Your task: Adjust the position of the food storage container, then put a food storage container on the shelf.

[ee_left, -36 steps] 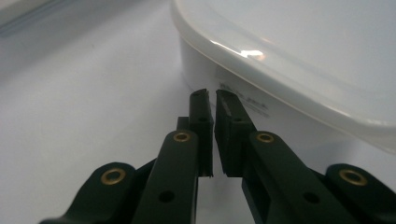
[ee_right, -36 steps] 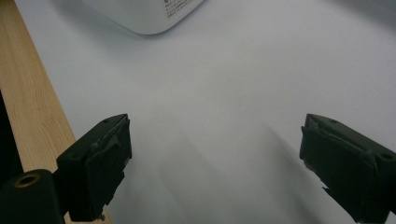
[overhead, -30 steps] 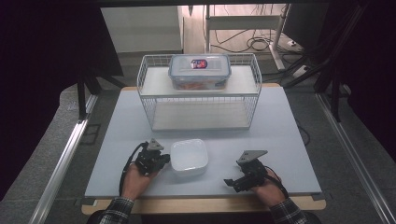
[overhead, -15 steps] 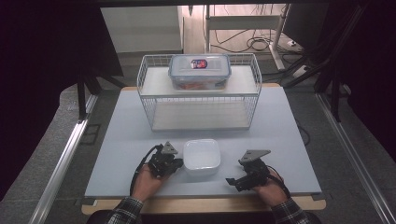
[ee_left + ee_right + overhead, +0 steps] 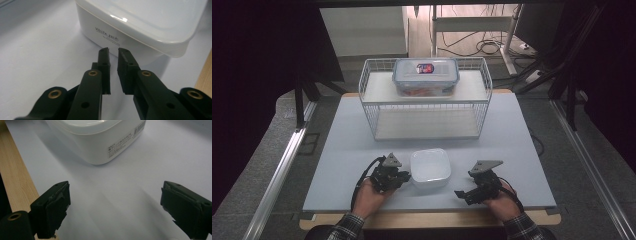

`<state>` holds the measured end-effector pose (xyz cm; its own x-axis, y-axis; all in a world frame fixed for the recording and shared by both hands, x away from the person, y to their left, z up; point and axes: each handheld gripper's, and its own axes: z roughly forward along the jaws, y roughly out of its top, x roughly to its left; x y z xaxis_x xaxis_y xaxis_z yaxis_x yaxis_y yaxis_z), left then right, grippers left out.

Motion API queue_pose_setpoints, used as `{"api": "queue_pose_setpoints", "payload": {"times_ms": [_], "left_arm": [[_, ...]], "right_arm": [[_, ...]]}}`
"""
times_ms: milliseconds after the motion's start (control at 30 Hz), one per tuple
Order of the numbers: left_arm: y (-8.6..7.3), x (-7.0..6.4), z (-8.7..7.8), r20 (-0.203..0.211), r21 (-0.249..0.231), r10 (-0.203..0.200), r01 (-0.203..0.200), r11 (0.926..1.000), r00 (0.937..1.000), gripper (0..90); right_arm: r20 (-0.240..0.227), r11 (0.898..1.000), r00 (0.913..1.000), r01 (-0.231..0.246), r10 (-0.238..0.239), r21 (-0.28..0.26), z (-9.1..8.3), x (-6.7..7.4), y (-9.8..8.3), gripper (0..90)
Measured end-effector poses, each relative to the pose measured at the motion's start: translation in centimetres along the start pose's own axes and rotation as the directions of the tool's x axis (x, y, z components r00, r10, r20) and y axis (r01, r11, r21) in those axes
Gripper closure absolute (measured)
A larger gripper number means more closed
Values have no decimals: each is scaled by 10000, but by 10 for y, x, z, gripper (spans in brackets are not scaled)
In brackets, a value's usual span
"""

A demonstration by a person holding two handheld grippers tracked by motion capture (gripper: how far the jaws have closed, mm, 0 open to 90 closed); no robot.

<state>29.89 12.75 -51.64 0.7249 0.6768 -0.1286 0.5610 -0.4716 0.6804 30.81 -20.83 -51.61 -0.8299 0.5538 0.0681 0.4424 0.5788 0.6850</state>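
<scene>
A white lidded plastic container [image 5: 430, 168] sits on the table near the front, between my two grippers. My left gripper [image 5: 404, 176] lies just left of it, tips nearly at its side wall [image 5: 117, 40]. Its jaws [image 5: 113, 51] have just been opening and stand a narrow gap apart, with nothing between them. My right gripper [image 5: 460, 194] rests to the container's right near the front edge. It is open wide [image 5: 115, 195] with only bare table between the pads, and the container [image 5: 95, 137] lies ahead of it.
A white wire rack [image 5: 424, 107] stands at the back of the pale table [image 5: 512, 130]. A clear lidded box [image 5: 426, 76] sits on its top shelf. A wooden strip [image 5: 427, 218] runs along the table's front edge.
My left gripper has moved to the right, and the white container has shifted right with it. The right gripper has stayed where it was.
</scene>
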Motion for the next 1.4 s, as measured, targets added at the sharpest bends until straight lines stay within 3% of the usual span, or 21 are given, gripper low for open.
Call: {"api": "queue_pose_setpoints", "payload": {"times_ms": [167, 233, 367, 600, 667, 733, 867, 967, 1067, 1200, 1400], "left_arm": [[-4, -1, -5, -150, -74, 11, -13, 10000, 9999, 746], [-6, 0, -8, -295, -173, -11, 6, 9999, 9996, 677], [-10, 2, -13, -320, -562, -190, 172, 9983, 9993, 431], [-14, 7, -16, -359, -847, -195, 164, 9963, 9992, 309], [-14, 8, -15, -350, -833, -168, 139, 9964, 9992, 308], [-14, 8, -14, -312, -756, -142, 118, 9971, 9994, 309], [-14, 6, -13, -164, -662, -267, 255, 9975, 9995, 402], [-13, 5, -12, -125, -597, -293, 285, 9978, 9995, 522], [-11, 4, -10, -110, -439, -232, 227, 9988, 9997, 639], [-7, 3, -1, -162, -108, -122, 120, 9999, 9998, 690], [1, 6, 5, -372, -133, -187, 182, 9997, 9991, 710]], "right_arm": [[88, 9999, 10000, -26, 27, -115, 0, 0, 0, 93], [172, 9997, 9998, -113, 117, -202, -1, 1, 1, 92], [363, 9993, 9992, -146, 158, -349, -2, 1, 2, 60], [412, 9986, 9983, -392, 407, -361, -1, -1, 2, 16], [412, 9985, 9980, -457, 469, -307, -2, 0, 3, 32], [416, 9973, 9967, -686, 697, -274, -3, 0, 5, 117], [662, 9958, 9937, -897, 906, -173, -8, -1, 10, 408], [515, 9974, 9961, -707, 714, -165, -10, -3, 15, 620], [308, 9976, 9976, -605, 616, -335, -8, -7, 22, 764], [296, 9992, 9991, -297, 305, -255, 0, -12, 32, 854], [130, 10000, 9999, 66, -65, -73, 13, -7, 45, 869]]}}
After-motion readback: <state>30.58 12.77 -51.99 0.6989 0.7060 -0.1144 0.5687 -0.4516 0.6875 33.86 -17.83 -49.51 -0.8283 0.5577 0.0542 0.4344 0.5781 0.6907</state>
